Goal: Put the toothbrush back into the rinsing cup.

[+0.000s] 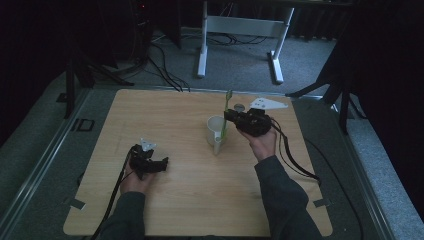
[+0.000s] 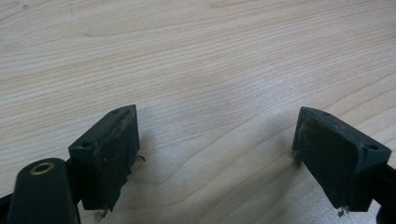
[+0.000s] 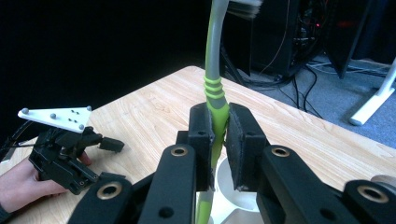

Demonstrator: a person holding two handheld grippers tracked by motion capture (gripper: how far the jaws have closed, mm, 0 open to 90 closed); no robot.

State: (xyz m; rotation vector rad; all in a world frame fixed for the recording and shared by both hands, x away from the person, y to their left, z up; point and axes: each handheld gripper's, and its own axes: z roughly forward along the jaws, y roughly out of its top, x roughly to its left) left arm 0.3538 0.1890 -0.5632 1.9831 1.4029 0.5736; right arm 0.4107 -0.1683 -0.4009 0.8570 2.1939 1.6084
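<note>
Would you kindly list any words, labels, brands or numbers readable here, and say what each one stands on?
None can be read: the toothbrush, the cup, the table and both grippers, left gripper and right gripper, carry no legible text. A small round thing behind the cup is too blurred to tell.

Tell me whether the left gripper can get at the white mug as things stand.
Probably yes. The left gripper rests open on the wooden table, bare wood between it and the white mug, though the right gripper holds a green toothbrush in it.

Matt pale wood table (image 1: 190, 200), glossy white mug (image 1: 215, 131), smooth plastic toothbrush (image 3: 215, 100)
</note>
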